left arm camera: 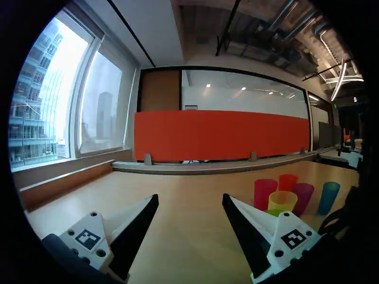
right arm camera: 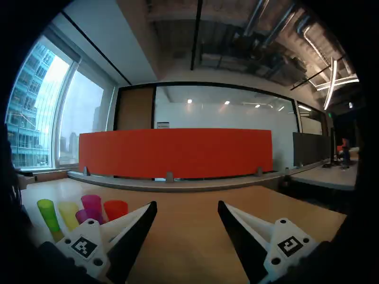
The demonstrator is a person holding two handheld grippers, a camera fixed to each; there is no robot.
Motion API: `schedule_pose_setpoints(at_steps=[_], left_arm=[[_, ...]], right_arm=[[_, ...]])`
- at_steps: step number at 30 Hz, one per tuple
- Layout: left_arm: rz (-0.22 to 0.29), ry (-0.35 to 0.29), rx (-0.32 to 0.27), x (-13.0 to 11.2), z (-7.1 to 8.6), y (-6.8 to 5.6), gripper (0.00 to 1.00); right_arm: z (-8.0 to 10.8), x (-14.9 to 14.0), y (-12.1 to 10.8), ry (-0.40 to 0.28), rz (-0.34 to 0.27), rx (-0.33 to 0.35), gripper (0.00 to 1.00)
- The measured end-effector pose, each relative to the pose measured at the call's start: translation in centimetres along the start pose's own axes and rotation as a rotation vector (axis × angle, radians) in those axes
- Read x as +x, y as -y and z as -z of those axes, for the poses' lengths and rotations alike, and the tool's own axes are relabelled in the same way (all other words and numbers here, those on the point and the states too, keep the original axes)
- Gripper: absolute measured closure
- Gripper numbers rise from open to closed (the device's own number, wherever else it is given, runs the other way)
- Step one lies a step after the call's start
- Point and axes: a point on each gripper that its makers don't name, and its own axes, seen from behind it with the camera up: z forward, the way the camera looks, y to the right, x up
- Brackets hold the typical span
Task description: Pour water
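Several coloured plastic cups stand grouped on a wooden table (left arm camera: 189, 227). In the left gripper view they sit at the right: a pink cup (left arm camera: 264, 193), an orange cup (left arm camera: 287, 182), a yellow cup (left arm camera: 282, 200), a purple cup (left arm camera: 304, 196) and a teal cup (left arm camera: 328, 197). My left gripper (left arm camera: 190, 201) is open, empty, left of the cups. In the right gripper view the cups are at the lower left: a green cup (right arm camera: 47, 213), a yellow cup (right arm camera: 68, 214), a magenta cup (right arm camera: 91, 204) and an orange cup (right arm camera: 115, 209). My right gripper (right arm camera: 187, 207) is open and empty, right of them.
A long orange divider panel (left arm camera: 220, 135) runs along the table's far edge. Large windows (left arm camera: 47, 113) line the left wall. Another desk (right arm camera: 327, 176) with dark equipment stands at the far right. Bare tabletop lies ahead of both grippers.
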Motion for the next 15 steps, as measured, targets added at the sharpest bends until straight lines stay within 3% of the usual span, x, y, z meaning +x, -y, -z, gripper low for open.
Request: schedule_pose_setpoints(at_steps=[15], left_arm=[[0.0,0.0,0.0,0.0,0.2,0.1,0.0]], right_arm=[[-0.4,-1.6,0.3,0.043,0.015,0.011,0.01]])
